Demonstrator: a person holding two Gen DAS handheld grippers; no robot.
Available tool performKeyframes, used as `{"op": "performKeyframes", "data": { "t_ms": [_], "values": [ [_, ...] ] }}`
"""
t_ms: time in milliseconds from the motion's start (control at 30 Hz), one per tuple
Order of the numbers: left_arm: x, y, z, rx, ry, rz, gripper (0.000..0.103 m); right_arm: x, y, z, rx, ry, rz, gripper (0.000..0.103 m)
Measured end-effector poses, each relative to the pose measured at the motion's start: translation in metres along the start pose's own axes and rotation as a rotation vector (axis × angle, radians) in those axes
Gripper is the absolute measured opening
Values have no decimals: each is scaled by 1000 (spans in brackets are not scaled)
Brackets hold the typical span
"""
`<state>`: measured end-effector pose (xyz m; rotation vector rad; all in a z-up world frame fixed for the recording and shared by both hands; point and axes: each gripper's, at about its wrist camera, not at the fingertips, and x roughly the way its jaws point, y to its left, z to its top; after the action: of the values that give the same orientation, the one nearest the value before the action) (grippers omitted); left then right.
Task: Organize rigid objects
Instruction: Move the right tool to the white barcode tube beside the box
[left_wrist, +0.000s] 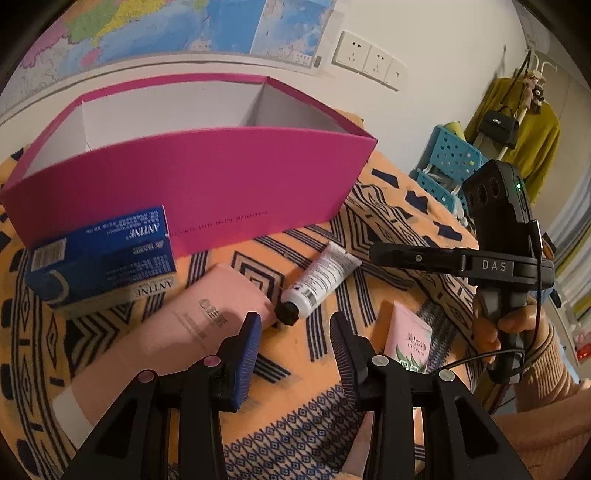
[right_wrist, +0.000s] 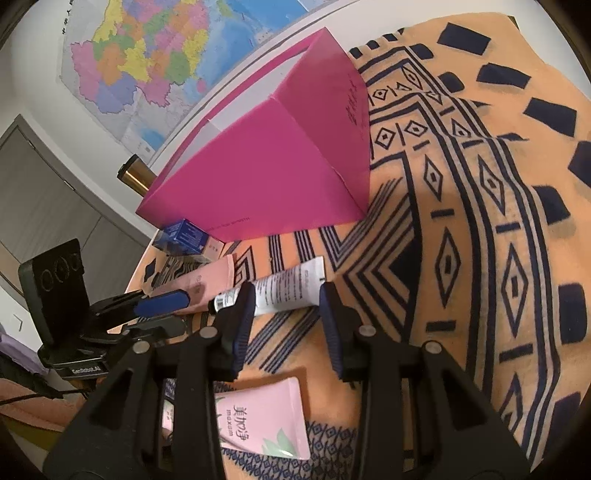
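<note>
Orange cloth (left_wrist: 295, 424) printed with dark blue geometric bands covers the table, beneath a wall map (left_wrist: 184, 29) and white sockets (left_wrist: 369, 57). At twelve o'clock of the left gripper (left_wrist: 295, 328) stands an open magenta cardboard box (left_wrist: 207, 184), matte outside, white inside. That gripper's jaws are parted over bare cloth, ribbed blue pads holding nothing; the left pad overlaps the edge of a flat pale pink tube (left_wrist: 207, 325), though contact cannot be confirmed. A white squeeze tube (left_wrist: 321, 280) with a black screw cap lies just ahead, at about one o'clock. Glossy blue cartons (left_wrist: 103, 258) sit at ten o'clock, touching the box front. A smaller pink tube (left_wrist: 410, 339) with a green leaf print lies at three o'clock.

The right gripper (right_wrist: 286, 295), held in a hand (left_wrist: 491, 332) with a ribbed peach sleeve, also has its jaws released, having just been opening; the white tube lies crosswise beyond its tips, and whether the pads touch it cannot be told. The leaf-print tube rests under its frame at six o'clock
</note>
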<state>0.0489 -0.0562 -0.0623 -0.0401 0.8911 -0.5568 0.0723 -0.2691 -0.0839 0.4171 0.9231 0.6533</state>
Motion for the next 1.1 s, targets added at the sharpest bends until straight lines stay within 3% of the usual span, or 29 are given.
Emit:
{"op": "performKeyframes", "data": {
  "t_ms": [233,500,1100],
  "values": [
    [10,-1,2,-14,19,-19,38,4,-4,-1,7,-1,-27,41],
    [17,-3,4,-28,36,-21,29,17,2,4,-29,5,-48,41],
    [23,4,9,-80,45,-1,29,27,7,7,-41,26,-38,43]
  ]
}}
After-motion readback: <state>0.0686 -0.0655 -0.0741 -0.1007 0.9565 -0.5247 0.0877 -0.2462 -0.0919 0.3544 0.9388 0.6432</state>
